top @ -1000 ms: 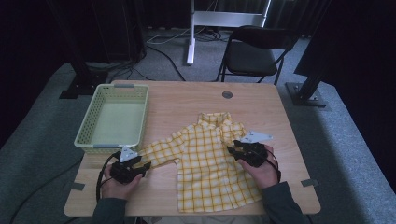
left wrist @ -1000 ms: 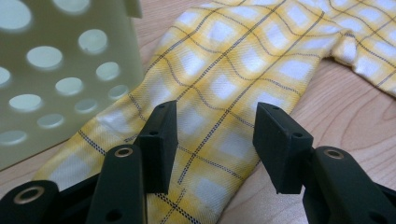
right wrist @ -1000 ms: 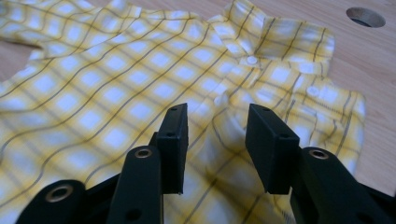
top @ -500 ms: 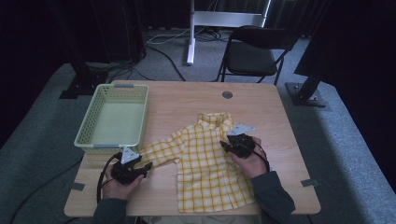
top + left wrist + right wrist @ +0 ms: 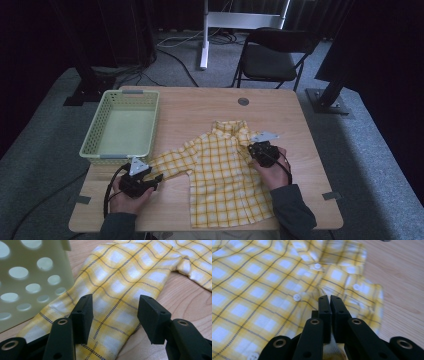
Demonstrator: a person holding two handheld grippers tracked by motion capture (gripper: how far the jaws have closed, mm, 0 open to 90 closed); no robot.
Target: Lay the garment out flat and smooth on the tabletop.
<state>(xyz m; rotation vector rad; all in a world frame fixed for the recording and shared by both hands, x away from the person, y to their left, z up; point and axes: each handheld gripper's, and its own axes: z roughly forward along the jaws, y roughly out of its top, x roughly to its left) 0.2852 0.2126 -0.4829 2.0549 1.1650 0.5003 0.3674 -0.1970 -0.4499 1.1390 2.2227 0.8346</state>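
Right tongs (image 5: 256, 150) just pinched shirt (image 5: 225, 175).

You have a woven cloth shirt (image 5: 225, 175), matt; a smooth perforated plastic basket (image 5: 92, 142); a grained wood table (image 5: 200, 107); matt black gripper pads (image 5: 83, 315).

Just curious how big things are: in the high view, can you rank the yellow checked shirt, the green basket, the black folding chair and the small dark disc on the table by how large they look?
1. yellow checked shirt
2. green basket, nearly the shirt's size, so this order is unsure
3. black folding chair, farther from the camera, so it may really be bigger
4. small dark disc
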